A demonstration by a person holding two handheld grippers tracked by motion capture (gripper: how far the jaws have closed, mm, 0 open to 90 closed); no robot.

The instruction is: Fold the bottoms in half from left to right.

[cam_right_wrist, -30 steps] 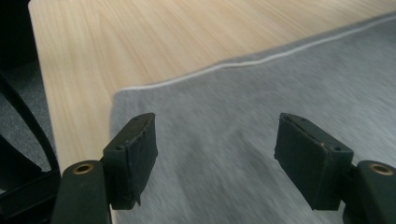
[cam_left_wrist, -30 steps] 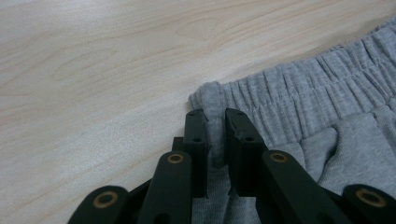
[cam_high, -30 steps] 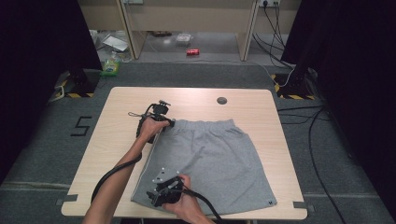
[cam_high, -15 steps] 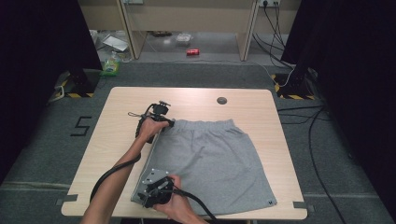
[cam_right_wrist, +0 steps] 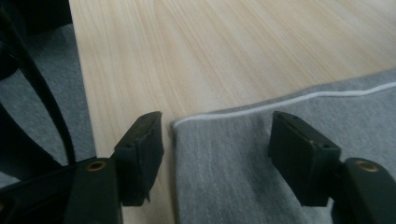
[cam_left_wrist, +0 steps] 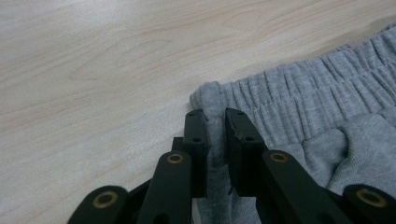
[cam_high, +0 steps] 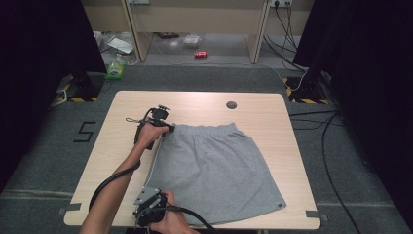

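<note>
Grey shorts (cam_high: 214, 165) lie flat on the wooden table (cam_high: 195, 105), waistband toward the far side. My left gripper (cam_high: 168, 129) is at the waistband's left corner. In the left gripper view the jaws (cam_left_wrist: 215, 122) are shut on that bunched waistband corner (cam_left_wrist: 210, 93). My right gripper (cam_high: 145, 202) is at the near left hem corner, by the table's front edge. In the right gripper view its jaws (cam_right_wrist: 217, 135) stand open on either side of the hem corner (cam_right_wrist: 180, 123) with its white seam. They have just been closing, and the pads are apart from the cloth.
A dark round grommet (cam_high: 232, 105) sits in the tabletop beyond the shorts. The table's front edge runs right beside my right gripper. On the floor behind lie a red can (cam_high: 201, 54) and a green bottle (cam_high: 115, 70); cables (cam_high: 326, 146) trail at the right.
My right gripper has slid left along the near hem to the shorts' left corner, and its jaws have narrowed a little. The left gripper has kept still on the waistband.
</note>
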